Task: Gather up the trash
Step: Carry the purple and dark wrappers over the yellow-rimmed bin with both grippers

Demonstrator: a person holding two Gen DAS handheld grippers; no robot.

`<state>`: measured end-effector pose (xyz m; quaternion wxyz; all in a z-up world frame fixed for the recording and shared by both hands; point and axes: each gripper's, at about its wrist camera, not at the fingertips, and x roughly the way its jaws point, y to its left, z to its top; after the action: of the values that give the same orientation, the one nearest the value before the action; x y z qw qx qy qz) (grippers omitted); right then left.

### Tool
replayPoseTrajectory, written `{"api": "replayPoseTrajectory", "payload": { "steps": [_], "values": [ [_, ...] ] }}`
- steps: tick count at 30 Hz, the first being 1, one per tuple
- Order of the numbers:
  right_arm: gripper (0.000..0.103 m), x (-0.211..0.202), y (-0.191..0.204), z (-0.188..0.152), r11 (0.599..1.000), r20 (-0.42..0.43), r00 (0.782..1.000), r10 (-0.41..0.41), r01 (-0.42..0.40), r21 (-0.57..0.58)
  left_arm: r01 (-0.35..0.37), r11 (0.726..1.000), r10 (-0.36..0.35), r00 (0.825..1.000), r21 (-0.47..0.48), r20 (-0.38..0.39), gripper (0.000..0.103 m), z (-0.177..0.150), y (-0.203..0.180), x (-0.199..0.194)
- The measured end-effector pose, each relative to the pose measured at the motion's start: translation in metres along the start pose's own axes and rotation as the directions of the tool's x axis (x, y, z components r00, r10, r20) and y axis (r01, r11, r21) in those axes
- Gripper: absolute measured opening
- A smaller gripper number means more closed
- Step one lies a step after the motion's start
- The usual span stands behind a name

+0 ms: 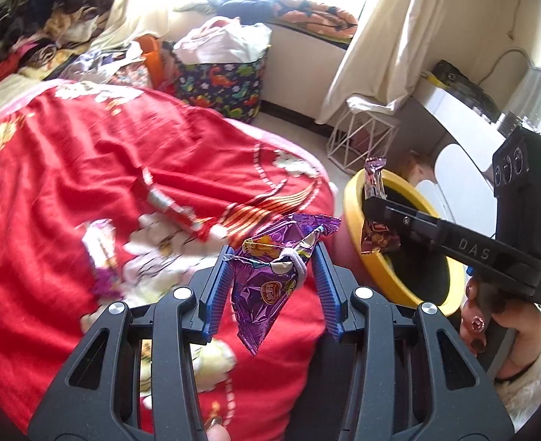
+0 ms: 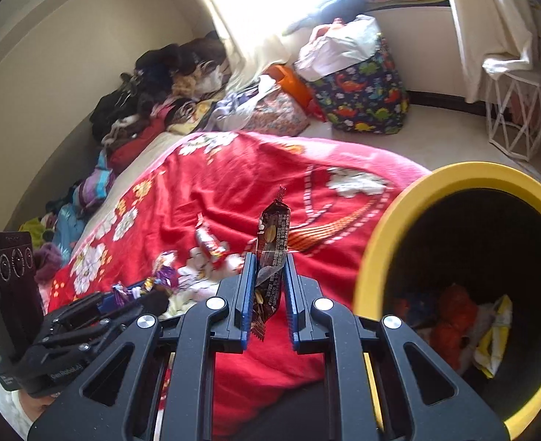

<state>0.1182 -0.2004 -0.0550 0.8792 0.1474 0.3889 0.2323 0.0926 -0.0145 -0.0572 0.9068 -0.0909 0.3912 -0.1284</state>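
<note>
My left gripper point(image 1: 272, 253) is shut on a crinkled purple foil wrapper point(image 1: 270, 283), held above the red blanket. Its blue pads point(image 1: 217, 286) press on the wrapper's sides. To the right, my right gripper point(image 1: 371, 207) is shut on a brown snack wrapper point(image 1: 375, 180), which hangs over the rim of the yellow bin point(image 1: 351, 202). In the right wrist view the right gripper point(image 2: 268, 261) pinches that brown wrapper point(image 2: 274, 231) upright, just left of the yellow bin point(image 2: 380, 228). The left gripper point(image 2: 138, 296) shows low on the left with the purple wrapper point(image 2: 164, 276).
A red-and-white wrapper point(image 2: 210, 242) and a blurred purple-white one point(image 1: 97, 257) lie on the red floral blanket point(image 1: 68, 154). Orange and yellow trash point(image 2: 454, 316) sits inside the bin. A dinosaur-print bag point(image 1: 219, 84), a white wire basket point(image 1: 358, 139) and clothes piles point(image 2: 153, 84) stand beyond.
</note>
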Motion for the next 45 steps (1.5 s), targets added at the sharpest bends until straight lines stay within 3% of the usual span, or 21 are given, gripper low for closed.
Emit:
{"api": "replayPoseTrajectory", "payload": {
  "steps": [19,45],
  "values": [
    [0.015,-0.057,-0.085,-0.004,0.982,0.093,0.986,-0.135,0.121,0.148,0.087,0.99,-0.088,0.996,0.109,0.003,0.036,0.021,-0.073,0.024],
    [0.015,-0.1,-0.131,-0.009,0.95,0.137,0.961,-0.24,0.203,0.235,0.157,0.971,-0.157,0.987,0.182,-0.014,0.036,0.027,-0.132,0.048]
  ]
}}
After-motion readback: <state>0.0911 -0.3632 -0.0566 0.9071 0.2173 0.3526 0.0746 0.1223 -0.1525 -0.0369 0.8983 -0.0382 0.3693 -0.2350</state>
